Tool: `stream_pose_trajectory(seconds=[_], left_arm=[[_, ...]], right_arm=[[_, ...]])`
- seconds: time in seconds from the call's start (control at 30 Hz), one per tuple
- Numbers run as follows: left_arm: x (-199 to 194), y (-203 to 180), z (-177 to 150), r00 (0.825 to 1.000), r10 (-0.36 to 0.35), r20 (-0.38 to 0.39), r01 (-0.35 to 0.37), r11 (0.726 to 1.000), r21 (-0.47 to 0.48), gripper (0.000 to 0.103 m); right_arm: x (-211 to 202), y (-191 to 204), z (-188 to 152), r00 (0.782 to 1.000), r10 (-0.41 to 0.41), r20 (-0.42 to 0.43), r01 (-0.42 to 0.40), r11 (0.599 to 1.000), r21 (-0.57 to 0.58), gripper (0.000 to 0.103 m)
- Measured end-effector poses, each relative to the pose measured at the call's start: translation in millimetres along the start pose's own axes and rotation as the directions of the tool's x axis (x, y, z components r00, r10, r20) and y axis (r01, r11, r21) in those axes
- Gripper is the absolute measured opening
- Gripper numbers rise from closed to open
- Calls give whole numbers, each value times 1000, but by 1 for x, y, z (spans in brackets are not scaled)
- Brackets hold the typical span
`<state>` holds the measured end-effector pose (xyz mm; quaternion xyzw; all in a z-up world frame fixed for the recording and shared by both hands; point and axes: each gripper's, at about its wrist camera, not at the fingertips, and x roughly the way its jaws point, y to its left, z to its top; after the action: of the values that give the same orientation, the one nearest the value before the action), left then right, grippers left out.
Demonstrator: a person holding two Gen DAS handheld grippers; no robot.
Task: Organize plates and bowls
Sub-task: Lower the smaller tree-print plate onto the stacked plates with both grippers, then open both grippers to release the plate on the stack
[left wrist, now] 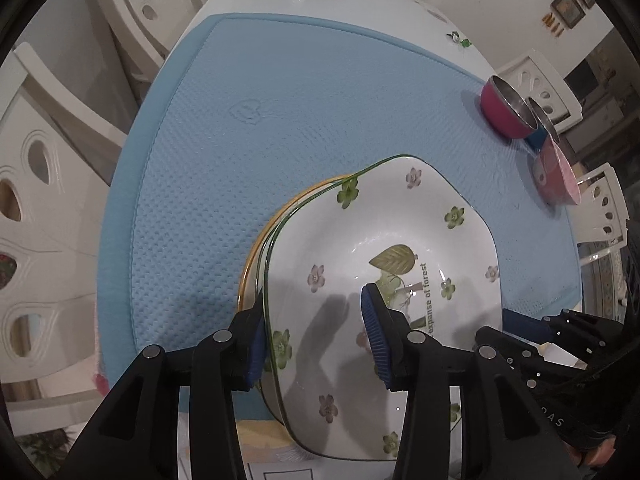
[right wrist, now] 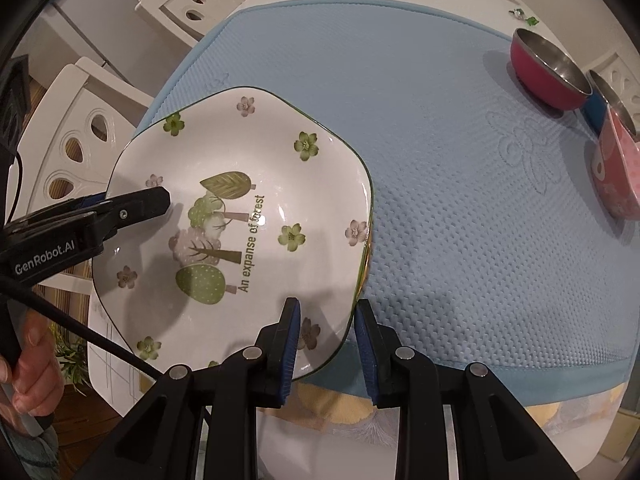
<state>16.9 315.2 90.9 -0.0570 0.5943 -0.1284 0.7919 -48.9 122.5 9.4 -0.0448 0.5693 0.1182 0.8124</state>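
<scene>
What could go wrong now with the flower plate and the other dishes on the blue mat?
1. Both tools, left and right, straddle the rim of the floral plate; with pads not clearly pressing, it could slip.
2. It sits askew on a yellow-rimmed plate underneath, so the stack may rock.
3. The stack overhangs the blue mat's near edge, close to the table's edge; a push could tip it off.

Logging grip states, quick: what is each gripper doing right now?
Left gripper: open, plate rim between its jaws.
Right gripper: straddles the plate rim; grip cannot be told.
</scene>
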Motion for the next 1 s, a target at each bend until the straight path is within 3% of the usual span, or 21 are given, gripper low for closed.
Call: stream_pose_trajectory(seconds=[0.17, 0.3, 0.4, 0.7, 1.0], left_arm=[[-2, 4, 3, 1000, -8, -3, 8, 1000, -11, 41], [-5, 18, 5, 998, -69, -6, 68, 995, -74, 41], [-9, 24, 4, 1000, -23, 12, 24, 997, -74, 43], [-22, 34, 5, 998, -20, 54, 26, 995, -101, 43], [-24, 14, 8, 997, -5, 71, 11, 997, -73, 43]], right_arm=[[-2, -3, -1, 1000, 10, 3, -10, 1000, 2, 27], [-4, -5, -2, 1000, 18, -1, -18, 1000, 3, 27], [-4, -8, -2, 1000, 28, -5, -28, 1000, 3, 27], [-13, -10, -2, 999, 33, 23, -33, 999, -8, 27], [-25, -27, -7, 997, 54, 49, -54, 998, 9, 27]])
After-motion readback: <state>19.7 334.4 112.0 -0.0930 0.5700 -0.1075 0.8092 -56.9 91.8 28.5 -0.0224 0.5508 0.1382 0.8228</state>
